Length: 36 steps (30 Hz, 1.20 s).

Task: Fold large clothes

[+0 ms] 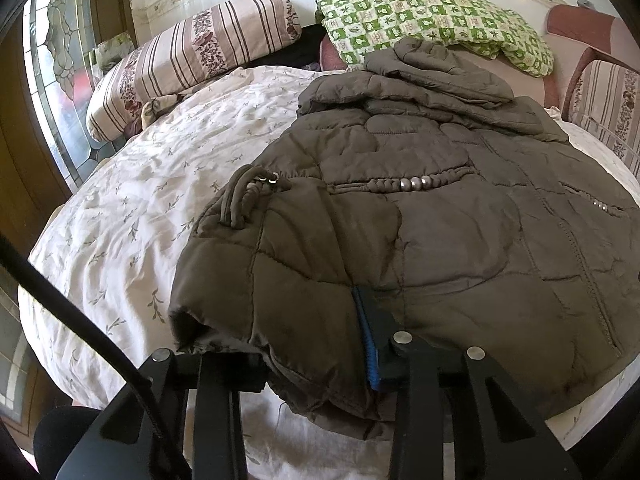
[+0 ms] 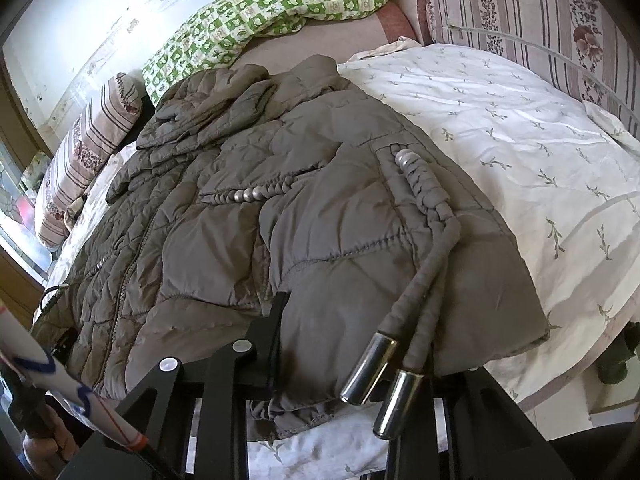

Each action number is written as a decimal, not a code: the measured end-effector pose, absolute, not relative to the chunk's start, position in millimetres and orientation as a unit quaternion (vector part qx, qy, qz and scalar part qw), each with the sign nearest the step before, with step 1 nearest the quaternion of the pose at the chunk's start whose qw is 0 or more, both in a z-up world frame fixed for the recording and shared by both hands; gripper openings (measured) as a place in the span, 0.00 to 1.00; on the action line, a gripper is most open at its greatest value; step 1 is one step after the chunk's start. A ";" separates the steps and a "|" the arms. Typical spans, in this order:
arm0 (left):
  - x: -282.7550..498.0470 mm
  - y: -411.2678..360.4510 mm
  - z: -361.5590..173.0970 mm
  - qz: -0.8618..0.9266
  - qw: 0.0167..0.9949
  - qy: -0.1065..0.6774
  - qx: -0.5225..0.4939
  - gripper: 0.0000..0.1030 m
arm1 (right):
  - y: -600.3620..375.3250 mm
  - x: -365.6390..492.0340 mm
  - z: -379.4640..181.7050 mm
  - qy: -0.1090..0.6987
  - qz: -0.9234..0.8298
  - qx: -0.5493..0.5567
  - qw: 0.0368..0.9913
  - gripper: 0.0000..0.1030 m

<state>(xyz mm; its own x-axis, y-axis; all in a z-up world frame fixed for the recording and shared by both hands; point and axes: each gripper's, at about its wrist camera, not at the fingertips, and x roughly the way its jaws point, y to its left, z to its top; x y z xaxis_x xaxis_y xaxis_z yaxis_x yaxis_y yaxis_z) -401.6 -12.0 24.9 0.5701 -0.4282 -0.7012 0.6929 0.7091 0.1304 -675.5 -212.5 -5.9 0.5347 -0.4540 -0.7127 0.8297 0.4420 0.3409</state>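
Observation:
A brown quilted jacket (image 1: 440,220) (image 2: 320,220) lies spread on the bed, hood end far, hem toward me. My left gripper (image 1: 312,344) is at the hem's left corner. Its blue-padded finger (image 1: 370,344) presses into the fabric, the other finger is hidden under the bunched hem, and the fold sits pinched between them. My right gripper (image 2: 344,340) is at the hem's right part. One black finger (image 2: 276,324) digs into the fabric and the other is covered by it. Two drawstring cords with metal tips (image 2: 372,368) hang over that gripper.
The jacket rests on a white leaf-print sheet (image 1: 140,200) (image 2: 520,140). A striped bolster (image 1: 192,60) and a green checked pillow (image 1: 432,20) (image 2: 260,12) lie at the far side. A striped padded headboard (image 2: 540,20) stands right, a stained-glass window (image 1: 56,60) left. A black cable (image 1: 80,320) crosses the near left.

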 end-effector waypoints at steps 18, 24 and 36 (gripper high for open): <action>-404.5 -8.9 28.4 -0.324 0.865 0.324 0.204 0.28 | -200.8 -679.2 10.1 0.252 -0.404 0.316 0.821 0.22; -408.5 -5.4 33.3 -0.325 0.866 0.323 0.202 0.26 | -197.9 -683.3 17.9 0.242 -0.403 0.313 0.825 0.20; -415.8 3.9 47.4 -0.332 0.865 0.320 0.197 0.23 | -195.3 -693.7 38.0 0.219 -0.399 0.309 0.835 0.19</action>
